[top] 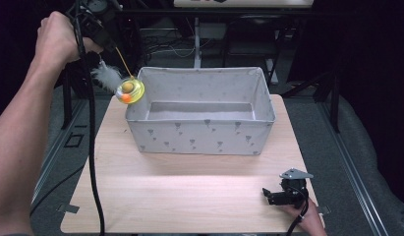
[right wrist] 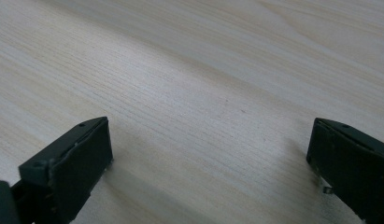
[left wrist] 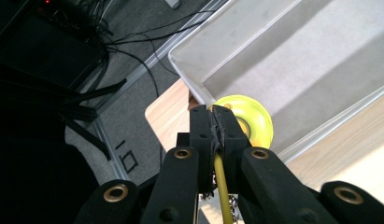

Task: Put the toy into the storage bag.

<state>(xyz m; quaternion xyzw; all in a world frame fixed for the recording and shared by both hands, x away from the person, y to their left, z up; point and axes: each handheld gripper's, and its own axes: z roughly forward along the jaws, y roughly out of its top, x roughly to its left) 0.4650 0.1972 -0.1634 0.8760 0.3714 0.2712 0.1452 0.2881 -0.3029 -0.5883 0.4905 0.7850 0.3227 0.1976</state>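
Raising the left gripper (left wrist: pixel 216 122) high — jaws clamping the yellow toy's (top: pixel 130 90) wand.

The counter (top: pixel 189 196) is lit brightly from above, while the room around it is left very dark. A soft shadow is cast before the box (top: pixel 199 132). The close black fingers (right wrist: pixel 73 163) are seen blurred.

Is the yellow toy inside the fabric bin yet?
Not yet. The yellow toy hangs by its stem from the left gripper, at the fabric bin's corner rim.
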